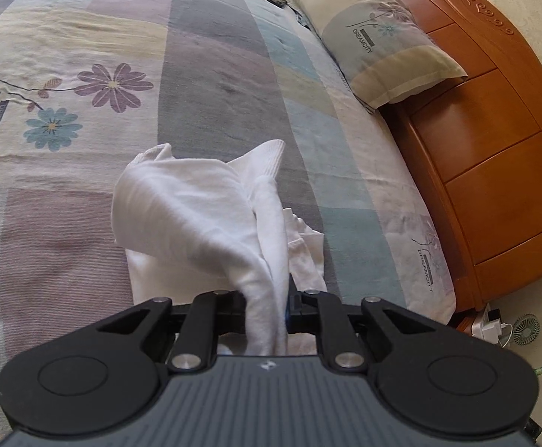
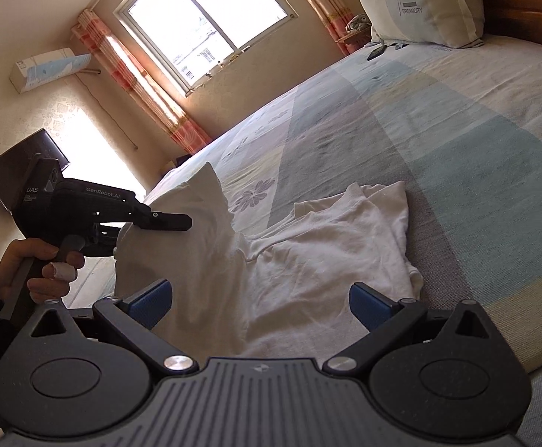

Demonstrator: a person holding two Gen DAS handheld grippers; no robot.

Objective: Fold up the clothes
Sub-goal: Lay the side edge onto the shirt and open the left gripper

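The white cotton shirt (image 1: pixel 211 219) lies crumpled on the patchwork bed cover with printed flowers (image 1: pixel 84 85), in the lower middle of the left wrist view. One part of it is lifted: my left gripper (image 1: pixel 267 316) is clamped on a thick fold of the cloth, and the fabric rises from the bed into the closed fingers like a small tent.

The right wrist view shows the same shirt (image 2: pixel 308 260) from a lower angle. There I see its flat part spread on the cover, with a short sleeve at the right, and the raised corner at the left of the frame under the left gripper (image 2: pixel 174 221). My left hand (image 2: pixel 32 268) holds the handle, one finger wrapped in a white bandage. My right gripper (image 2: pixel 261 301) stands wide apart just over the near edge of the shirt, its blue pads (image 2: pixel 151 301) holding nothing.

Only the left view shows the orange wooden headboard (image 1: pixel 494 130), the small round fan (image 1: pixel 526 329) on the floor and the pale printed pillow (image 1: pixel 382 37). Only the right view shows the bright window (image 2: pixel 207 26), the striped pink curtains (image 2: pixel 140 85) and the wall air conditioner (image 2: pixel 47 69). The lifted fold hides part of the shirt behind it.
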